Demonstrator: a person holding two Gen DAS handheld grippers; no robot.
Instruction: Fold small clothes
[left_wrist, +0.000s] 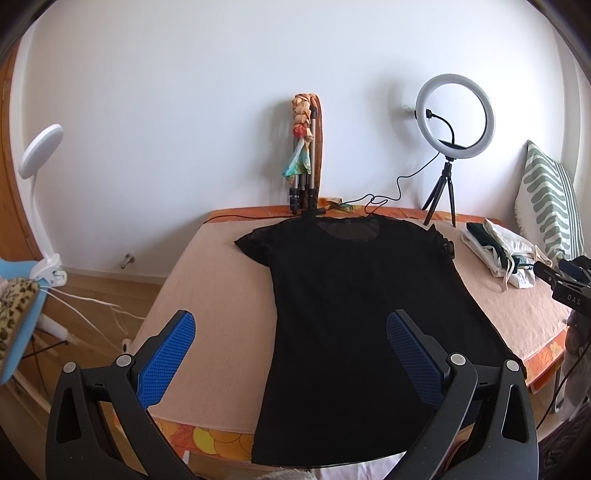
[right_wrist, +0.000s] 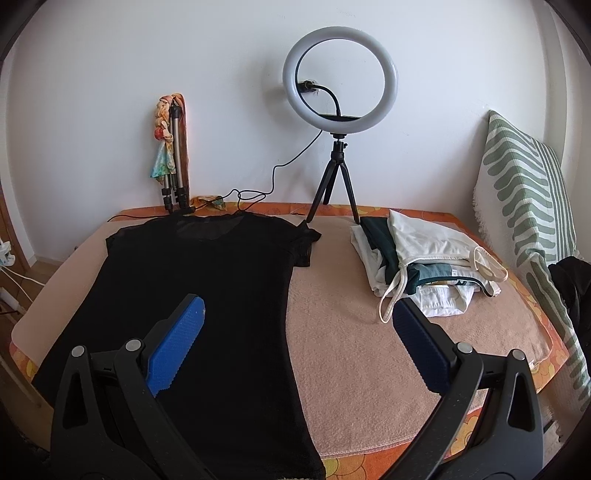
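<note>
Black short-sleeved T-shirt lies flat on peach towel. Left gripper and right gripper hover spread, empty. Advice: pinch matching side edges, fold evenly.

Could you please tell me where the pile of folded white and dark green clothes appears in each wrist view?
Left wrist: the pile of folded white and dark green clothes lies at the far right, beside the black T-shirt.
Right wrist: the pile sits right of centre, above the right finger.
Shared landmark: the white ring light on its black tripod, just behind the pile.
</note>
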